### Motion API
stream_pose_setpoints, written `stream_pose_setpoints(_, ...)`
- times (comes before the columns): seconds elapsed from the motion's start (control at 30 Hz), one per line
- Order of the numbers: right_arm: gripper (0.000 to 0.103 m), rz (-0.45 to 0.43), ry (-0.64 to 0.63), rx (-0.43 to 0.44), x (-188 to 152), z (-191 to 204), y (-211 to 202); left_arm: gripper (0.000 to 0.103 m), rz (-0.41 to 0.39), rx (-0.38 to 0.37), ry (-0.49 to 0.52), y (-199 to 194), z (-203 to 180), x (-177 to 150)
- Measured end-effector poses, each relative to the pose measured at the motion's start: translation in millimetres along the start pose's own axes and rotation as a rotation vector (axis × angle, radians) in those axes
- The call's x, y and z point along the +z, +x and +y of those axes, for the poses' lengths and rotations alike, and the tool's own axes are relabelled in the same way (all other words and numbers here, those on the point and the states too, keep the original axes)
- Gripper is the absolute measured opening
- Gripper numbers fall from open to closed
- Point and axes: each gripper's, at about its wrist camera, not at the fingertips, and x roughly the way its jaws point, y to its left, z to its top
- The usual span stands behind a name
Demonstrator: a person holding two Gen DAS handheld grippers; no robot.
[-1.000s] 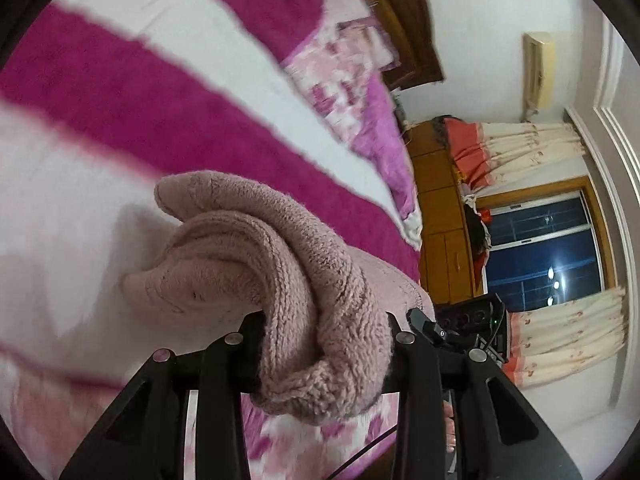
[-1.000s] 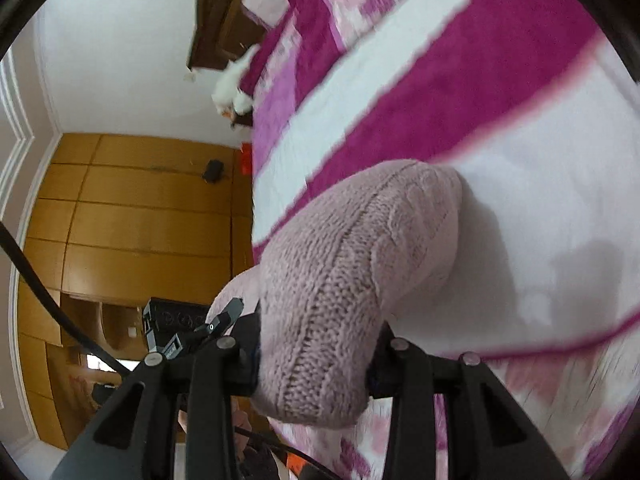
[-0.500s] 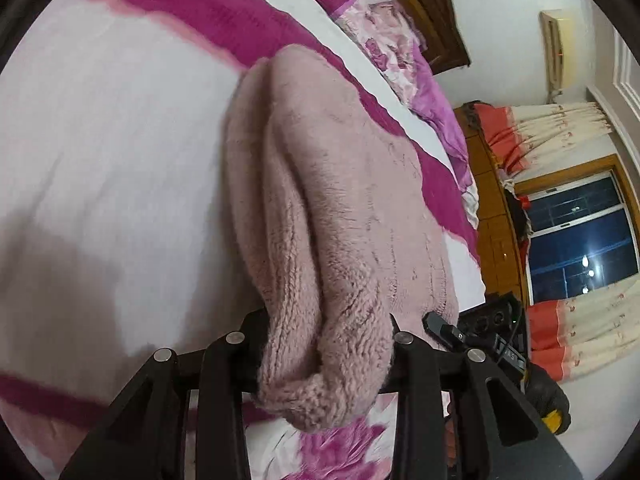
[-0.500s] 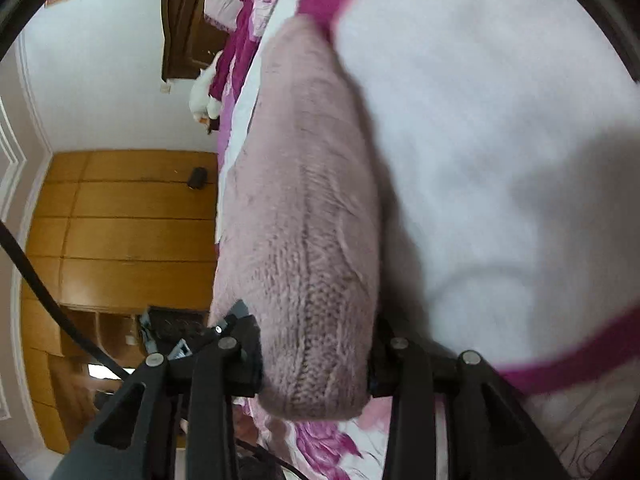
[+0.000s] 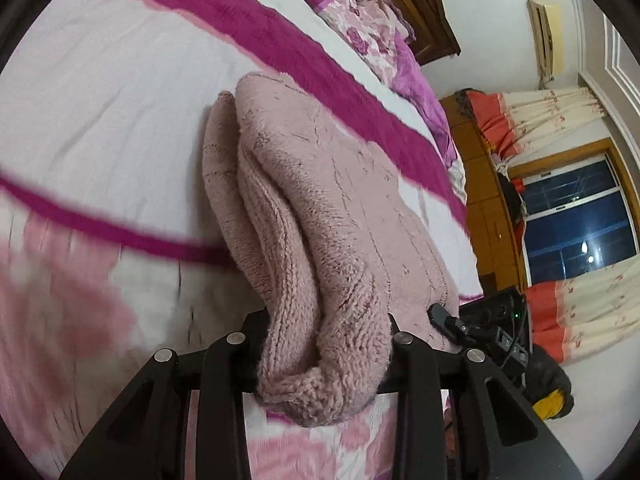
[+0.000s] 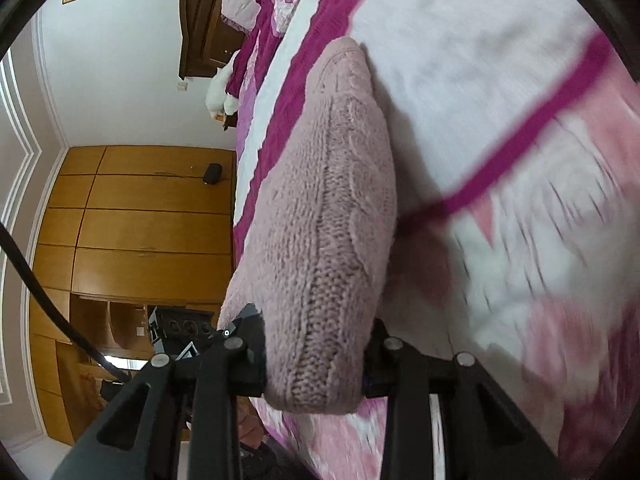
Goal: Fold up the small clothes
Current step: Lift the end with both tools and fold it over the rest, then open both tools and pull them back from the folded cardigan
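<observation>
A dusty-pink knitted garment (image 5: pixel 328 216) lies doubled over on the bed, stretched between both grippers. My left gripper (image 5: pixel 326 356) is shut on one bunched end of it, close above the bedspread. In the right wrist view the same pink knit (image 6: pixel 332 208) runs away from the camera, and my right gripper (image 6: pixel 316 364) is shut on its other end. The fingertips are hidden in the wool. The right gripper also shows in the left wrist view (image 5: pixel 476 320).
The bed has a white, magenta-striped and pink-flowered cover (image 5: pixel 100 92). Pillows (image 5: pixel 372 28) lie at the headboard. A wooden wardrobe (image 6: pixel 132 220) stands left of the bed, a window with curtains (image 5: pixel 576 224) on the other side.
Both grippers have carried the pink knit down and back toward the near edge of the bed; it was lifted and bunched, and now lies longer and flatter on the cover.
</observation>
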Motion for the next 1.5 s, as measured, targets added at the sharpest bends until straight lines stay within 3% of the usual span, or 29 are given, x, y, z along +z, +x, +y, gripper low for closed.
stream_pose_setpoints(0.23, 0.032, 0.008, 0.011, -0.007, -53, -7, -16, 0.009, 0.013, 0.018, -0.007, -20, 1, -58)
stream_pose_setpoints(0.4, 0.032, 0.006, 0.024, -0.008, -66, -4, -6, 0.009, 0.015, 0.014, -0.017, -31, 5, -88)
stream_pose_setpoints(0.63, 0.035, -0.001, 0.042, -0.027, -71, -23, -2, 0.012, 0.026, 0.054, 0.005, -26, 11, -102)
stream_pose_setpoints(0.87, 0.054, -0.023, -0.01, -0.092, -87, -33, -21, 0.019, 0.018, 0.114, -0.011, -35, 13, -110)
stream_pose_setpoints(0.93, 0.062, -0.083, -0.1, -0.164, -102, -27, -39, 0.019, -0.037, 0.183, 0.066, -47, 1, -116)
stream_pose_setpoints(1.0, 0.072, -0.158, -0.226, -0.244, -115, -9, -49, 0.021, -0.129, 0.305, 0.224, -62, -22, -129)
stream_pose_setpoints(1.07, 0.073, -0.232, -0.35, -0.318, -129, 10, -60, 0.033, -0.222, 0.423, 0.385, -73, -44, -143)
stream_pose_setpoints(1.1, 0.074, -0.272, -0.411, -0.346, -136, 18, -65, 0.043, -0.278, 0.465, 0.471, -79, -56, -153)
stream_pose_setpoints(1.13, 0.075, -0.315, -0.471, -0.367, -143, 26, -68, 0.053, -0.317, 0.478, 0.523, -83, -63, -160)
stream_pose_setpoints(1.2, 0.081, -0.394, -0.588, -0.409, -155, 38, -72, 0.06, -0.378, 0.463, 0.603, -90, -75, -173)
stream_pose_setpoints(1.33, 0.083, -0.516, -0.764, -0.474, -170, 54, -73, 0.062, -0.426, 0.435, 0.663, -90, -85, -191)
stream_pose_setpoints(1.43, 0.084, -0.558, -0.809, -0.488, -184, 44, -82, 0.062, -0.412, 0.434, 0.66, -81, -80, -196)
stream_pose_setpoints(1.5, 0.09, -0.582, -0.822, -0.496, -190, 36, -82, 0.063, -0.42, 0.44, 0.658, -74, -74, -200)
